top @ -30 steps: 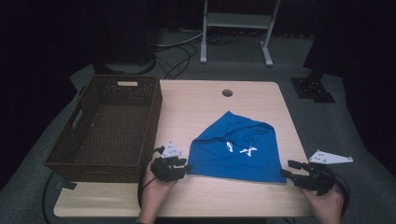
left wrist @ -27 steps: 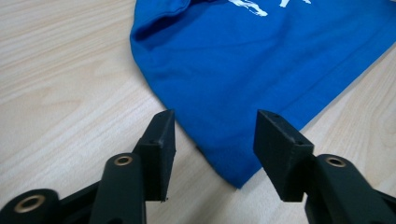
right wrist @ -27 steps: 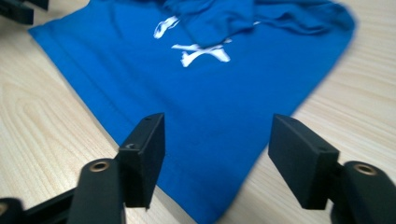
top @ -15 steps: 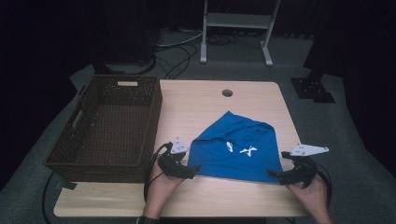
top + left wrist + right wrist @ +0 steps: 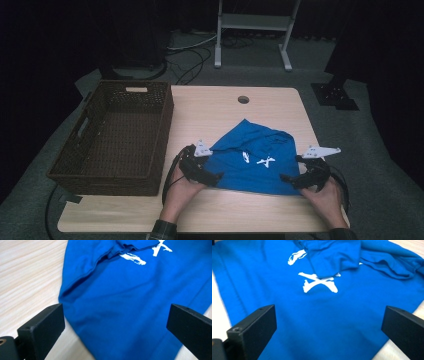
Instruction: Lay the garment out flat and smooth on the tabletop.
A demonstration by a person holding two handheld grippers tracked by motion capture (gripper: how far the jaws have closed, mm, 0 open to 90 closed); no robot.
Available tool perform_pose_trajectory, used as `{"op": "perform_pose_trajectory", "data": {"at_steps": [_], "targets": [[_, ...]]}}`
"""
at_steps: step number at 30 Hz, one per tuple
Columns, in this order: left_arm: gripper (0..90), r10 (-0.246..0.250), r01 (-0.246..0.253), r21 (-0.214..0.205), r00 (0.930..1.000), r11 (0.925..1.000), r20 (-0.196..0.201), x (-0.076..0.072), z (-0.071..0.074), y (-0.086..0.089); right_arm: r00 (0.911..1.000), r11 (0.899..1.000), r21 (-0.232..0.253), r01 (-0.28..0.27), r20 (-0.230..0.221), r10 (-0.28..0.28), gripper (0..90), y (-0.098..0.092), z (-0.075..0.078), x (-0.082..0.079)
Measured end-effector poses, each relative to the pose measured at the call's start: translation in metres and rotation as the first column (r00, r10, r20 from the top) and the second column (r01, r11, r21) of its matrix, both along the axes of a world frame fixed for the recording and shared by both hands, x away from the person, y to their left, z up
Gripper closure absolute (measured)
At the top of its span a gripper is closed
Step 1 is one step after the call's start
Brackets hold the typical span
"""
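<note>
A bright blue cloth garment (image 5: 252, 160) lies on the pale, light-grained wooden table (image 5: 210, 112), white print marks on its front: a crossed, X-like figure (image 5: 319, 282) and a smaller white smear just beside it. Left of the garment sits a dark brown woven wicker basket (image 5: 117, 132). Black jaws on the left gripper (image 5: 216, 177) and right gripper (image 5: 287, 179), each with a pale grey plate. Grey carpet beyond the table.

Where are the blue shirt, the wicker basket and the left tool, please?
blue shirt (image 5: 252, 170): high view, flat front panel.
wicker basket (image 5: 162, 117): high view, right wall.
left tool (image 5: 216, 177): high view, between its open tips.
</note>
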State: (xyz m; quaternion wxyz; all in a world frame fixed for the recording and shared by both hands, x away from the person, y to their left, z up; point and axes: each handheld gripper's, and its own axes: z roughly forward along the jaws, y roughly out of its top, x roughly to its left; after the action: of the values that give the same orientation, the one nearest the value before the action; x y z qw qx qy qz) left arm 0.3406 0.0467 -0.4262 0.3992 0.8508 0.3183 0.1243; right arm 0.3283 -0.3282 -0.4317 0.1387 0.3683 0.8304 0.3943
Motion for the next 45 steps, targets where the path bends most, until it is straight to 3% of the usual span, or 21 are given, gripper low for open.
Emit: {"op": "perform_pose_trajectory", "data": {"at_steps": [6, 12, 18, 21, 32, 45], "targets": [[1.1, -0.03, 0.03, 0.023, 0.9995, 0.9993, -0.01, 0.012, -0.002, -0.015, 0.9999, 1.0, -0.018, -0.004, -0.012, 0.004, 0.0, 0.005, -0.004, 0.014], [1.1, -0.012, 0.014, 0.043, 0.9989, 0.999, -0.045, 0.028, -0.012, -0.018, 0.9999, 0.999, -0.036, -0.006, -0.015, 0.005, 0.0, 0.006, -0.008, 0.022], [1.2, -0.02, 0.022, 0.074, 0.9995, 0.997, -0.025, 0.028, -0.016, -0.018, 0.9998, 0.998, -0.067, -0.001, -0.021, 0.0, 0.0, 0.009, -0.013, 0.033], [1.2, -0.021, 0.022, 0.099, 0.9997, 0.9949, -0.009, 0.025, -0.017, -0.02, 0.9996, 0.995, -0.104, 0.001, -0.03, -0.004, 0.0, 0.01, -0.014, 0.037], [1.2, -0.015, 0.016, 0.106, 0.9998, 0.9942, -0.011, 0.008, -0.017, -0.014, 0.9991, 0.993, -0.115, -0.015, -0.04, 0.011, 0.0, 0.013, -0.013, 0.031], [1.2, -0.022, 0.024, 0.114, 0.9996, 0.9932, -0.02, -0.033, -0.016, -0.005, 0.9984, 0.992, -0.124, -0.036, -0.047, 0.031, 0.0, 0.021, -0.013, -0.008]]}}
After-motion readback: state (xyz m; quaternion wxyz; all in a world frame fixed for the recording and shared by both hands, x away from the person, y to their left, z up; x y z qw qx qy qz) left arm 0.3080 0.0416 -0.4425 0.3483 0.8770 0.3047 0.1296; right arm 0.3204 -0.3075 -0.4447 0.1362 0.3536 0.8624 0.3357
